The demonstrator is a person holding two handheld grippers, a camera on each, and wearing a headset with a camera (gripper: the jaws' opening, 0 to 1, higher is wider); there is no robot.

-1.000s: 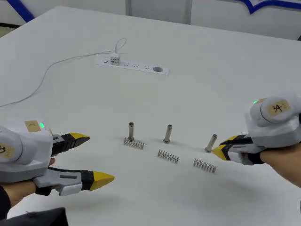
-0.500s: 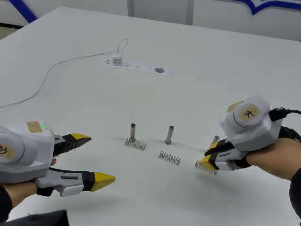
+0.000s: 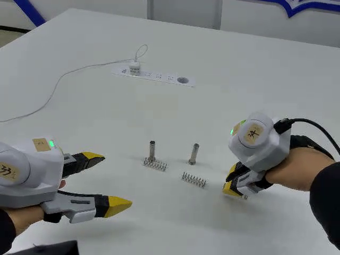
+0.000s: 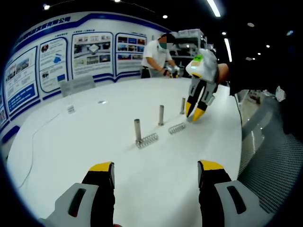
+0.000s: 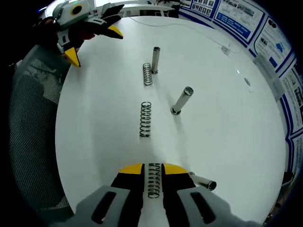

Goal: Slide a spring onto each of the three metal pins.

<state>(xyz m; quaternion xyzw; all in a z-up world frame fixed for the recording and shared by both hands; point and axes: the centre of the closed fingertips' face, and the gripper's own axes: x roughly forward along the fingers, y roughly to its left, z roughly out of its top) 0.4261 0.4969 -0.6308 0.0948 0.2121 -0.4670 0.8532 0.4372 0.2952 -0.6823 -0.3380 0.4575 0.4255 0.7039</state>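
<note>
Right gripper [image 3: 234,188] is coming in from the table's right edge and dropping onto the right spring [image 5: 152,182]; a second ago it was hovering beside the right pin [image 5: 202,181], clear of the spring. Its jaws are now clamping narrowly on that spring, one on each side of the coils, with the spring lying flat on the table [image 3: 239,69]. In the right gripper view the right pin is standing just beside the right jaw. Left gripper [image 3: 106,179] is staying low at the near left, jaws spread wide and holding nothing. Left spring [image 3: 155,164] is lying at the foot of the left pin [image 3: 152,149], as before. Middle spring [image 3: 194,180] is lying just in front of the middle pin [image 3: 194,153], not touching it, also unchanged. All three pins are bare. Power strip [image 3: 154,76] and its cable [image 3: 64,77] are sitting well back on the table.
</note>
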